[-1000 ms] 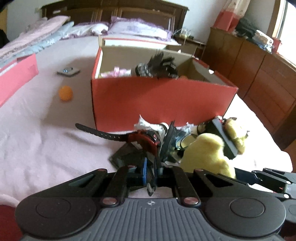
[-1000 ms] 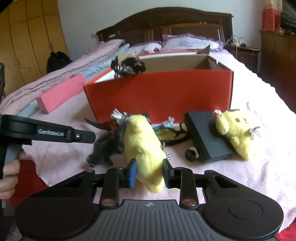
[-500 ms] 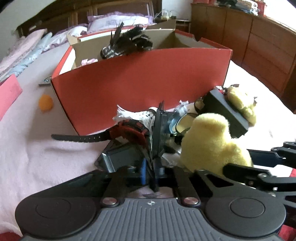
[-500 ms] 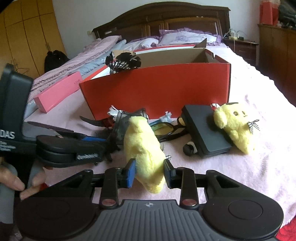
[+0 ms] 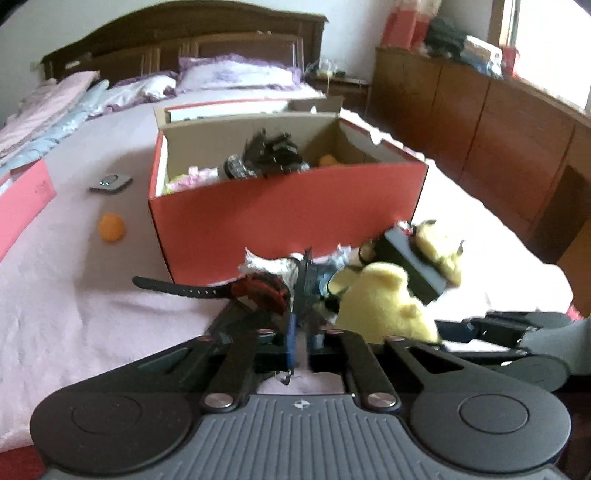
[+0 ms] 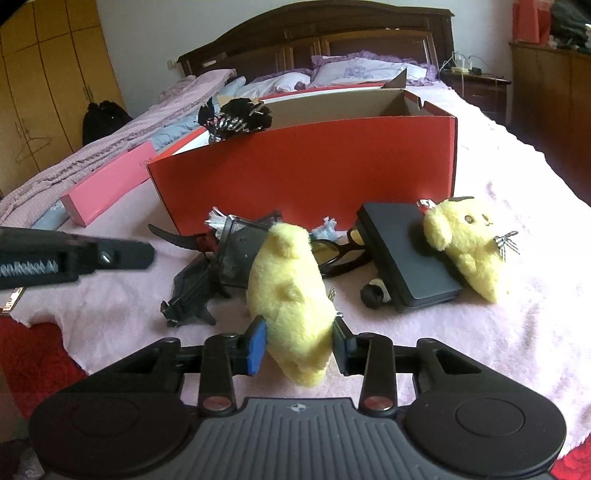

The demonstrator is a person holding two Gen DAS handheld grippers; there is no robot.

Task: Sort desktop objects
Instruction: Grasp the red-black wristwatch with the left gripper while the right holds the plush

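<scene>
My right gripper [image 6: 298, 345] is shut on a yellow plush toy [image 6: 291, 291] and holds it low over the pink bedspread. My left gripper [image 5: 302, 341] is shut on the edge of a dark clear plastic case [image 5: 304, 291]; the case also shows in the right wrist view [image 6: 240, 254]. A red box [image 5: 280, 218] stands open behind, with a black spiky hair clip [image 5: 271, 153] and an orange ball [image 5: 327, 160] inside. A watch with a black strap [image 5: 207, 290], glasses [image 6: 340, 251], a black flat box [image 6: 406, 254] and a second yellow plush [image 6: 469, 243] lie in front of it.
An orange ball [image 5: 111, 228] and a small grey device [image 5: 110, 182] lie left of the box. A pink box [image 6: 107, 184] lies at the far left. A wooden dresser [image 5: 480, 122] stands on the right. Pillows and the headboard [image 6: 332, 33] are behind.
My left gripper has risen and tilted so the inside of the red box shows. The right gripper holds the plush steady, slightly closer to the pile.
</scene>
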